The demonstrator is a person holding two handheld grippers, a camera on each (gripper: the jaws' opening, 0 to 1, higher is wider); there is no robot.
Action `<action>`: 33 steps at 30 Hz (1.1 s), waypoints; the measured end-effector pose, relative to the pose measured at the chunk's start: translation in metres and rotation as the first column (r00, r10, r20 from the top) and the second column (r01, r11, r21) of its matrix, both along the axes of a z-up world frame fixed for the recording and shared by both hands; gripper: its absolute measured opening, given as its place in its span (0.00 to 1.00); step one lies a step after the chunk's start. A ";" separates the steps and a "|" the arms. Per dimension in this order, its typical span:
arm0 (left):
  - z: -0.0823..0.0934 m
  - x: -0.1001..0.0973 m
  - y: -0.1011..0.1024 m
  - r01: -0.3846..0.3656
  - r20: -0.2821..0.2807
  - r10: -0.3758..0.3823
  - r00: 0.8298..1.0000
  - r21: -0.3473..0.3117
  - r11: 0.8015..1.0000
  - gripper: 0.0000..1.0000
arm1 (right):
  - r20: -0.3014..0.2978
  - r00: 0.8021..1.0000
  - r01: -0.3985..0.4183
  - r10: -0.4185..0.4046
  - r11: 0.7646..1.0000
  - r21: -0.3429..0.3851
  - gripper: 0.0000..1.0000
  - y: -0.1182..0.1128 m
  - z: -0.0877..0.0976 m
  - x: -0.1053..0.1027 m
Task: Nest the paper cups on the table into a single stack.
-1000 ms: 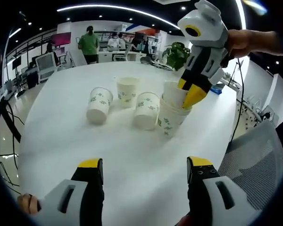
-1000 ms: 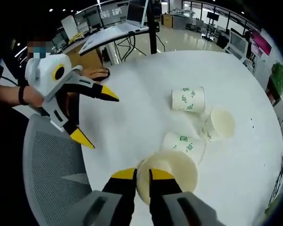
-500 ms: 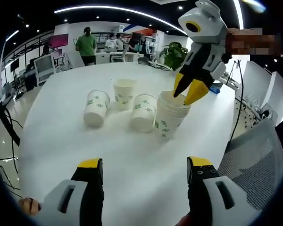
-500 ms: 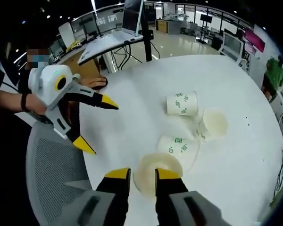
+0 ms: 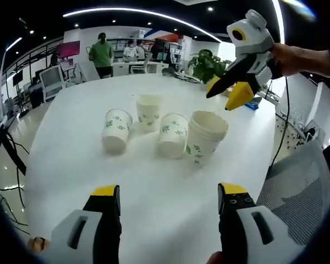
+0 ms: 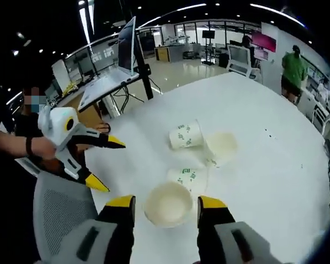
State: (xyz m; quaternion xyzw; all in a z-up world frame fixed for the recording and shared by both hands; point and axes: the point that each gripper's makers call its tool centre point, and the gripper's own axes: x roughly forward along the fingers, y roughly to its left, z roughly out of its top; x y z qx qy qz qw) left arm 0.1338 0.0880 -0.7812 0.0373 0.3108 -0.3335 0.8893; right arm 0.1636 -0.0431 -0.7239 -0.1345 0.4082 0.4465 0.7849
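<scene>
- In the left gripper view, the left gripper sits low over the white table, its yellow-tipped jaws spread wide with nothing between them; in the right gripper view it shows at the left, held by a hand, jaws parted and empty.
- In the right gripper view, the right gripper has its jaws released and wide apart, straddling the view of the open mouth of the stack of cups without touching it.
- The stack of cups stands upright on the table, several rims showing one inside another at its top.
- Just beside the stack, to its left in the left gripper view, the middle cup stands mouth down, close to or touching the stack; in the right gripper view it is partly hidden behind the stack.
- Further left, the left cup stands apart, also mouth down.
- Behind these two, the far cup stands upright with its mouth open.
- Above and beyond the stack in the left gripper view, the right gripper hangs in the air, held by a hand, jaws parted and empty.
- At the far side of the table there is a potted plant, and beyond it a person in a green shirt among desks.
</scene>
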 end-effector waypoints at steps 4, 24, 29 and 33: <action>0.005 0.014 0.003 -0.014 0.014 0.014 1.000 0.001 1.000 0.71 | 0.032 0.998 0.049 -0.050 0.998 0.033 0.46 -0.013 0.004 0.005; 0.019 0.080 0.017 -0.056 0.040 0.055 0.998 0.027 0.998 0.72 | 0.073 0.970 0.223 -0.233 0.968 0.116 0.69 -0.062 -0.002 -0.027; 0.018 0.089 0.014 -0.054 0.034 0.053 0.998 0.031 0.998 0.73 | 0.060 0.964 0.249 -0.257 0.961 0.121 0.70 -0.069 -0.007 -0.041; 0.018 0.101 0.014 -0.056 0.036 0.055 0.998 0.039 0.998 0.73 | 0.038 0.956 0.284 -0.291 0.950 0.131 0.69 -0.078 -0.014 -0.045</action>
